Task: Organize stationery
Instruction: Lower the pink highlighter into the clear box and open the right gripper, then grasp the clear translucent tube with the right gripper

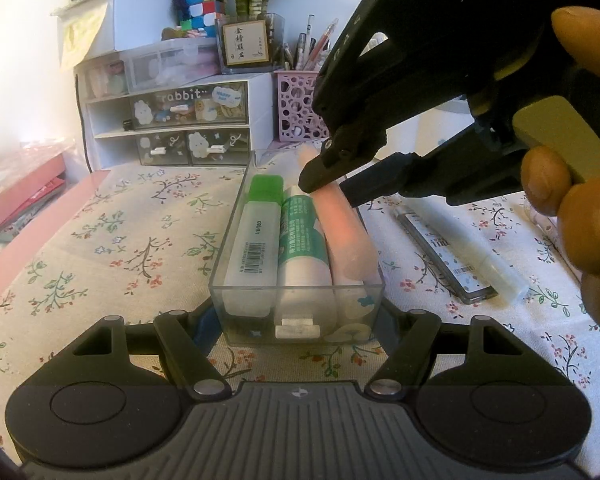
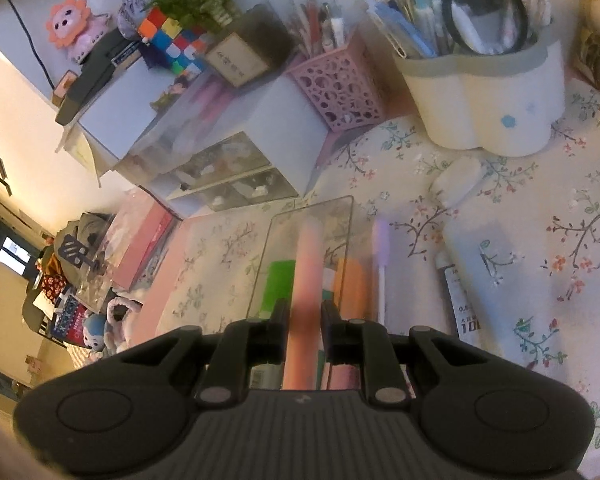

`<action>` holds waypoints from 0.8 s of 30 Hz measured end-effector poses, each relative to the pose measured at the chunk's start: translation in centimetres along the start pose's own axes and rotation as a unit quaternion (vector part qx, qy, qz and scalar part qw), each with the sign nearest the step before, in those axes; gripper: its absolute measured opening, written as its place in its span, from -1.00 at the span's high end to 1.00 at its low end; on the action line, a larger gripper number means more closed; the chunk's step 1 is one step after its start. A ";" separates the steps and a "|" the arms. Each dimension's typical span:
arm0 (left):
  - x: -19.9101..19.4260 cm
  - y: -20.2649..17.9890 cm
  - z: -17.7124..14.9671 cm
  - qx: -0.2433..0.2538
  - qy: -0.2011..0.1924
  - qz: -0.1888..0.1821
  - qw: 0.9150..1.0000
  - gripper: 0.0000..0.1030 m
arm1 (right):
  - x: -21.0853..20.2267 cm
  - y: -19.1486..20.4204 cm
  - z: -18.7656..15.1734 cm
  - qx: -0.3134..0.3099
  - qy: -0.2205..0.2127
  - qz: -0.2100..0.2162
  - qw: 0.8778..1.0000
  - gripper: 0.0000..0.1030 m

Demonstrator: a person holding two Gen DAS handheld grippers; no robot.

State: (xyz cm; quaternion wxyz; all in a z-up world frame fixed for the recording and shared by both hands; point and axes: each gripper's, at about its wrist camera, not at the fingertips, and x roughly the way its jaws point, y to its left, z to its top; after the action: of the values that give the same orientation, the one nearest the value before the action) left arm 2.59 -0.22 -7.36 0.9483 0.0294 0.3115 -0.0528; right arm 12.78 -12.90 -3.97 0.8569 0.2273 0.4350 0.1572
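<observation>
The left gripper (image 1: 298,316) clamps the near end of the clear rectangular plastic tray (image 1: 236,216) to steady it, while the right gripper (image 1: 332,188), jaws closed on the pale pink tube (image 1: 348,236), lowers it beside the green-labelled white bottle (image 1: 302,248).

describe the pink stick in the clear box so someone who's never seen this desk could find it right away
On the floral tablecloth stands a clear rectangular plastic box, its near end between the left gripper fingers. Three stationery items lie in it side by side. The pale pink stick is rightmost, beside the white glue tube with a green label, and the only one pinched by the right gripper.
</observation>
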 end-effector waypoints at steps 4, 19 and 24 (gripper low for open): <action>0.0 0.0 0.0 0.000 0.000 -0.001 1.000 -0.40 | -0.5 0.2 -0.2 -0.016 -0.001 -0.002 1.000 0.73; 0.1 0.0 0.1 0.000 0.000 -0.002 1.000 -0.40 | -4.2 -4.1 1.0 0.021 -0.043 -0.025 0.999 0.73; 0.1 0.0 0.1 0.000 0.001 -0.002 1.000 -0.40 | -4.8 -6.6 0.6 0.017 -0.045 -0.077 0.996 0.73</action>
State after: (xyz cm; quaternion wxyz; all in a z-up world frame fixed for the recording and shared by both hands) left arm 2.72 -0.21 -7.32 0.9479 0.0284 0.3127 -0.0547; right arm 11.04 -20.86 -3.89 0.8811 0.2147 0.4151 0.0729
